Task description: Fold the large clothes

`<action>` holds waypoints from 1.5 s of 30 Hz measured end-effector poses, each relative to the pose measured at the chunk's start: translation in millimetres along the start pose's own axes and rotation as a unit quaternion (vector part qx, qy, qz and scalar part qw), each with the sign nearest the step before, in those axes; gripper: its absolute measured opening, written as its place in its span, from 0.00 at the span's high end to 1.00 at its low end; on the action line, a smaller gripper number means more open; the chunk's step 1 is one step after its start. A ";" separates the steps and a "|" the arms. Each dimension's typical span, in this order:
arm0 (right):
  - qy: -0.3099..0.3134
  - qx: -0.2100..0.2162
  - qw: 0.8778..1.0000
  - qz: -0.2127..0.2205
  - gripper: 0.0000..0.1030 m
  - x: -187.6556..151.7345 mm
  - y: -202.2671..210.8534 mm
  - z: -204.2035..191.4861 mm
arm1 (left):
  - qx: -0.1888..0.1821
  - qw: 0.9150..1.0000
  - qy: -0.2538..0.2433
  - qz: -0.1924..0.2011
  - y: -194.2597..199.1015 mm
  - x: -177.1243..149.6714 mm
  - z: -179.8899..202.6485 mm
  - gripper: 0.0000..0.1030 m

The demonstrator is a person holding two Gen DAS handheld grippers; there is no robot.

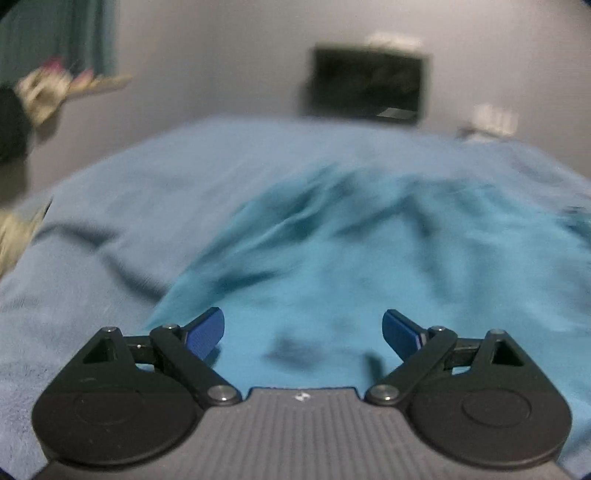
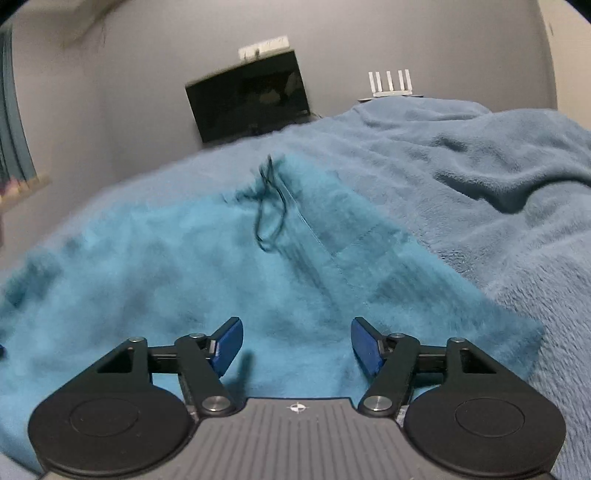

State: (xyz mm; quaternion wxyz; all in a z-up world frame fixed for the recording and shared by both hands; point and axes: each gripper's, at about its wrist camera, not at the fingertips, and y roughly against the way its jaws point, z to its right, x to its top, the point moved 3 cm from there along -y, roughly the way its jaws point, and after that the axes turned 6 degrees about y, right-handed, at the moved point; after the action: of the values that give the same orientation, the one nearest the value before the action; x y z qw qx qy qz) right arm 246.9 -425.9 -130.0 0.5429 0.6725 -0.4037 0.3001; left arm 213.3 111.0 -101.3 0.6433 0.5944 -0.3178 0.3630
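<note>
A large turquoise garment [image 1: 332, 251] lies spread and wrinkled on a pale blue fleece blanket [image 1: 140, 184]. My left gripper [image 1: 303, 332] is open and empty, low over the garment near its left edge. In the right wrist view the same garment [image 2: 166, 266] shows a dark drawstring [image 2: 269, 210] and a seam near its right edge. My right gripper [image 2: 297, 341] is open and empty, just above the garment near its near right corner. Both views are blurred by motion.
The fleece blanket [image 2: 480, 177] is bunched into folds at the right. A dark screen [image 2: 251, 96] and a white router [image 2: 389, 85] stand beyond the bed against a grey wall. Teal curtains [image 1: 62, 33] and a cluttered shelf [image 1: 59, 85] are at the far left.
</note>
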 end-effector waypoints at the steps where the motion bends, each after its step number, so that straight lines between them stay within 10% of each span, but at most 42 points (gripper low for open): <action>1: 0.001 0.017 1.000 -0.003 0.32 0.5 4.8 -1.3 | -0.022 0.999 -0.022 0.011 8.8 -2.3 11.9 0.10; 6: 0.056 0.050 0.997 -0.032 0.30 -9.5 21.3 -22.1 | -0.087 0.981 -0.170 0.006 32.4 -34.2 89.1 0.10; 13: 0.183 0.024 0.978 -0.095 0.24 -35.6 8.5 -60.9 | -0.070 0.948 -0.300 -0.080 5.9 -88.4 128.0 0.10; 22: -0.009 0.054 0.997 -0.047 0.21 -15.4 59.9 -26.3 | -0.092 0.961 -0.249 -0.077 8.7 -79.3 115.4 0.06; 27: -0.188 0.035 0.979 -0.071 0.27 -23.5 86.5 18.1 | -0.094 0.963 -0.241 -0.078 9.2 -79.7 116.1 0.04; 45: -0.212 0.007 0.966 -0.149 0.15 -51.3 36.8 17.1 | -0.142 0.974 -0.160 -0.068 9.1 -64.2 110.6 0.04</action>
State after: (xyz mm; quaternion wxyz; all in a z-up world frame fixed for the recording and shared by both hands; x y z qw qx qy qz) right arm 189.0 -434.5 -159.2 0.4787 0.7772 -0.4024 0.0695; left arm 173.8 -4.6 -140.3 0.6850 0.5677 -0.4241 0.1695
